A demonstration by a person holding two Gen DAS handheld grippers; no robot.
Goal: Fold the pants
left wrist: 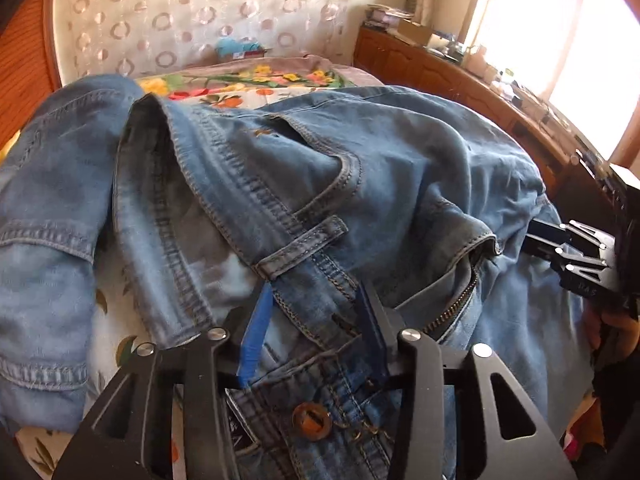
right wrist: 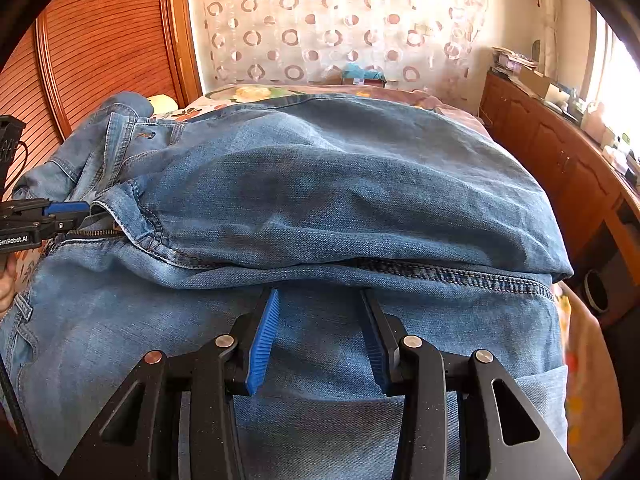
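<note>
Blue jeans (left wrist: pixel 400 152) lie spread on a bed, one leg folded over the other (right wrist: pixel 340 184). My left gripper (left wrist: pixel 314 308) stands open over the waistband, which runs between its blue pads beside a belt loop (left wrist: pixel 300 248); the button (left wrist: pixel 311 419) and open zipper (left wrist: pixel 460 304) lie close by. In the right wrist view, that left gripper (right wrist: pixel 86 216) sits at the fly on the left edge. My right gripper (right wrist: pixel 320 308) is open over the lower leg, tips at the folded leg's seam edge, the denim lying flat between them. It also shows as the right gripper (left wrist: pixel 536 240) at the far right.
The floral bedcover (left wrist: pixel 248 80) shows beyond the jeans. A wooden cabinet (left wrist: pixel 460 76) with clutter on top runs along the right under a bright window (left wrist: pixel 560 40). A slatted wooden door (right wrist: pixel 100 40) stands at the left, a patterned curtain (right wrist: pixel 340 20) behind the bed.
</note>
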